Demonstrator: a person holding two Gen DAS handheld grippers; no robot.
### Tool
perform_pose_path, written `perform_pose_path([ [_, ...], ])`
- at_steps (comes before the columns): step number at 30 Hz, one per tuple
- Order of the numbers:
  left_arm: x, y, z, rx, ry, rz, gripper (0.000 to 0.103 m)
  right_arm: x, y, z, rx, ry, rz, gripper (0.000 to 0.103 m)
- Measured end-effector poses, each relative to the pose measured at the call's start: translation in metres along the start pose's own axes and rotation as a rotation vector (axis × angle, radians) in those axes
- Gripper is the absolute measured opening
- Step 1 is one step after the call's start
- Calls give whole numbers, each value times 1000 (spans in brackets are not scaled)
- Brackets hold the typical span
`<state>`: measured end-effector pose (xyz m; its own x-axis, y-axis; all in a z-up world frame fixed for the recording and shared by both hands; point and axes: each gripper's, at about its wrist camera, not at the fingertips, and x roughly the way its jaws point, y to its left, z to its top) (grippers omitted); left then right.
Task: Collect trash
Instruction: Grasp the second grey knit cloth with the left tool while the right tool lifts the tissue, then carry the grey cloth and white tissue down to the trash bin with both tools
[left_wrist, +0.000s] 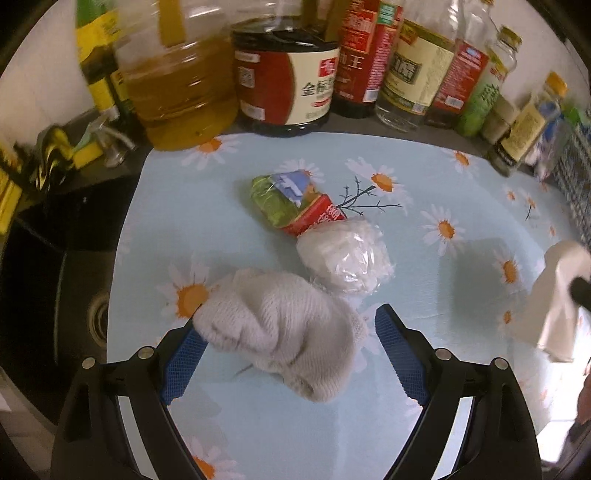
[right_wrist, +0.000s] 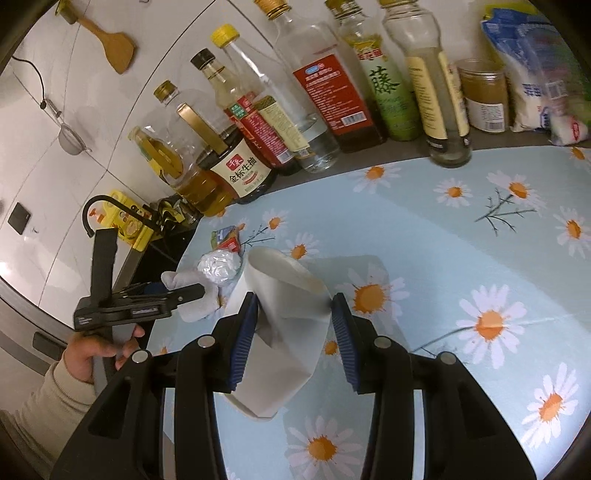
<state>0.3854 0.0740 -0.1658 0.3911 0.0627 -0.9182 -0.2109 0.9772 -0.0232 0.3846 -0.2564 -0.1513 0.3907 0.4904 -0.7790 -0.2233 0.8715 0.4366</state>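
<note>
Daisy-print cloth (right_wrist: 461, 236) over counter, bottles (right_wrist: 325, 92) along wall; right hand-held gripper (right_wrist: 293, 325) clamps paper cup (right_wrist: 288, 295); left hand-held gripper (left_wrist: 291, 354) wide.

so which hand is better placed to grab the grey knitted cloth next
Left. The left tool is open, straddling the grey knitted cloth on the daisy tablecloth. The right tool is shut on a crushed paper cup, off to the side.

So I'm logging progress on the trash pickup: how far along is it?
Nothing looks binned yet; no bin is in view. In hand: the right claw is shut on a crushed paper cup. The left claw is open around a grey knitted cloth. Left: a plastic-wrapped wad and a snack wrapper.
</note>
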Motion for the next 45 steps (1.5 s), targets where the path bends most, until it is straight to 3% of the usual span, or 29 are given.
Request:
perform_pose_path([
  [1, 1, 0, 0, 6, -1, 3, 85, -1, -1, -1, 3, -2, -3, 42],
  [4, 2, 0, -1, 19, -1, -7, 63, -5, -5, -4, 18, -5, -10, 42],
  [6, 0, -1, -3, 32, -11, -22, 60, -7, -6, -6, 28, -7, -14, 42],
  [11, -6, -5, -9, 77, -16, -52, 42, -10, -2, -11, 33, -13, -27, 42],
  [14, -11, -5, -14, 84, -21, -73, 38, -12, 3, -14, 35, -17, -33, 42],
  [33, -73, 8, -62, 116, -110, -204, 35, -24, 67, -53, 14, -53, -65, 42],
  [45, -127, 32, -116, 164, -186, -300, 35, -36, 132, -103, 4, -91, -103, 42],
])
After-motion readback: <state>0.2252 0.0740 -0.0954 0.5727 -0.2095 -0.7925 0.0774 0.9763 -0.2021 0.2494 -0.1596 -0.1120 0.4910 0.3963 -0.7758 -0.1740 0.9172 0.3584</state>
